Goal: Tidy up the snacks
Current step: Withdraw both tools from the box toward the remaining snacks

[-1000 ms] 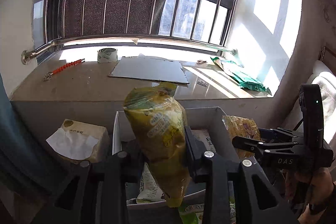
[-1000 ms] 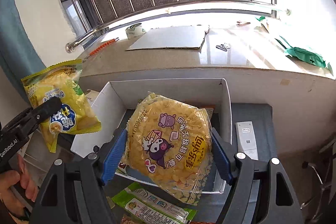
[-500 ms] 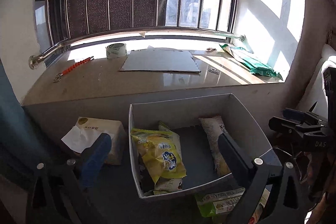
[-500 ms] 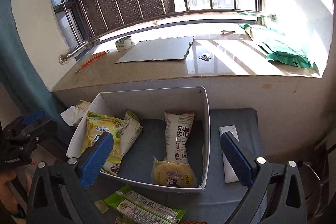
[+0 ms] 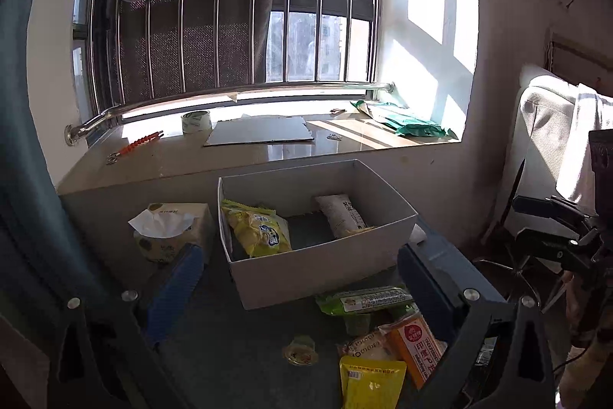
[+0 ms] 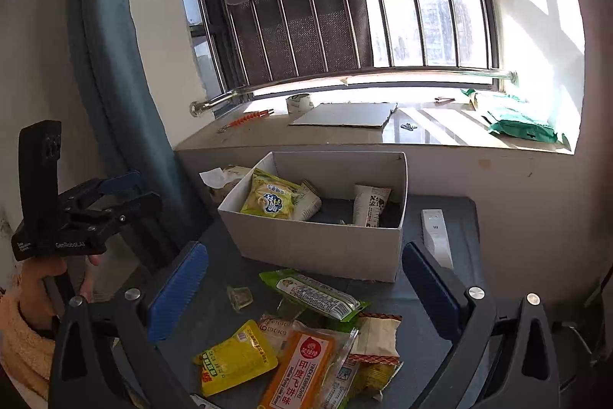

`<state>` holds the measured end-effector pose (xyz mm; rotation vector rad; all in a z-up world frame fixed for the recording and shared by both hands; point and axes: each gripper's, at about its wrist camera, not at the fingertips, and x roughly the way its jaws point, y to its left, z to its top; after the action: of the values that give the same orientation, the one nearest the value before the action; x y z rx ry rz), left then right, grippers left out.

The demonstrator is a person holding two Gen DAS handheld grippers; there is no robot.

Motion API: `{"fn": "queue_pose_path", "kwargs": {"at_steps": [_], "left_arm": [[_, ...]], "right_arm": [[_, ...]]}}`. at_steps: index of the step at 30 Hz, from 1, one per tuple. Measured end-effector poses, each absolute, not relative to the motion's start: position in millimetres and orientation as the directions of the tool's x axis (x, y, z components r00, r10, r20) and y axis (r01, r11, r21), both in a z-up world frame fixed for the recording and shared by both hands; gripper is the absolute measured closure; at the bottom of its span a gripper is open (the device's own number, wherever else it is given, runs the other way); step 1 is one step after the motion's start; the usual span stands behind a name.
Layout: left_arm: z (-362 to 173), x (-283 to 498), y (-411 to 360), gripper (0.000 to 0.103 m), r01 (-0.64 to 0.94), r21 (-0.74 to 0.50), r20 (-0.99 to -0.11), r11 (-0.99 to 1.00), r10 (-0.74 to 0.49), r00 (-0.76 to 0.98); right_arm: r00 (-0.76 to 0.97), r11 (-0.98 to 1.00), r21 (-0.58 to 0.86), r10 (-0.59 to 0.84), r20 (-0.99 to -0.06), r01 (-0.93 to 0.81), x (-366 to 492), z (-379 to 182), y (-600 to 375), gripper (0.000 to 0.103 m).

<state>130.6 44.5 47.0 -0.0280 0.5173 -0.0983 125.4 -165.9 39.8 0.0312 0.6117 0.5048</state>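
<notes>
A white cardboard box (image 5: 325, 267) (image 6: 322, 248) stands on a dark grey table. Inside lie a yellow-green snack bag (image 5: 258, 230) (image 6: 270, 198) and a white packet (image 5: 341, 217) (image 6: 369, 204). In front of the box lies a pile of loose snacks: a green packet (image 5: 364, 299) (image 6: 314, 294), an orange packet (image 5: 417, 345) (image 6: 302, 367) and a yellow packet (image 5: 369, 382) (image 6: 235, 357). My left gripper (image 5: 299, 278) is open and empty, above the table before the box. My right gripper (image 6: 304, 282) is open and empty over the pile.
A tissue box (image 5: 172, 230) stands left of the white box. A white remote (image 6: 435, 236) lies to its right. A small jelly cup (image 5: 300, 351) (image 6: 239, 296) sits on the table. The windowsill (image 5: 268, 148) behind holds cardboard, a tape roll and green bags.
Both grippers let go of their snack bags into the box, opened wide, and pulled back and up. The loose snack pile has come into view.
</notes>
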Motion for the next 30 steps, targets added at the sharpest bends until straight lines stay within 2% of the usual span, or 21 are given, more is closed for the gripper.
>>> {"fn": "queue_pose_path", "kwargs": {"at_steps": [3,10,14,17,21,27,30], "left_arm": [[31,102,39,0.0,0.083,-0.095,-0.487,0.992,-0.119,0.865],[-26,53,18,0.0,0.086,-0.192,-0.543,0.978,-0.179,0.821],[-44,43,10,0.0,0.091,-0.191,-0.584,0.977,-0.188,0.79],[-51,41,7,0.0,0.08,-0.179,-0.602,0.981,-0.173,0.779],[-60,45,4,0.0,0.094,-0.176,-0.624,0.98,-0.185,0.759],[-86,65,-3,0.0,0.098,-0.104,-0.7,0.99,-0.143,0.7],[-100,72,-3,0.0,0.097,-0.126,-0.731,0.987,-0.159,0.664]], "right_arm": [[0.7,0.885,0.186,0.454,-0.552,-0.427,97,22,-179,0.0],[0.694,0.933,0.223,0.36,-0.623,-0.283,41,-40,-213,0.0],[0.645,0.93,0.27,0.368,-0.669,-0.251,18,-71,-228,0.0],[0.668,0.964,0.091,0.239,-0.705,-0.249,4,-81,-221,0.0],[0.764,0.939,-0.208,0.08,-0.64,-0.273,-12,-86,-205,0.0],[0.745,0.896,-0.317,0.023,-0.666,-0.311,-5,-105,-190,0.0],[0.774,0.846,-0.427,-0.029,-0.633,-0.318,-4,-114,-177,0.0]]}}
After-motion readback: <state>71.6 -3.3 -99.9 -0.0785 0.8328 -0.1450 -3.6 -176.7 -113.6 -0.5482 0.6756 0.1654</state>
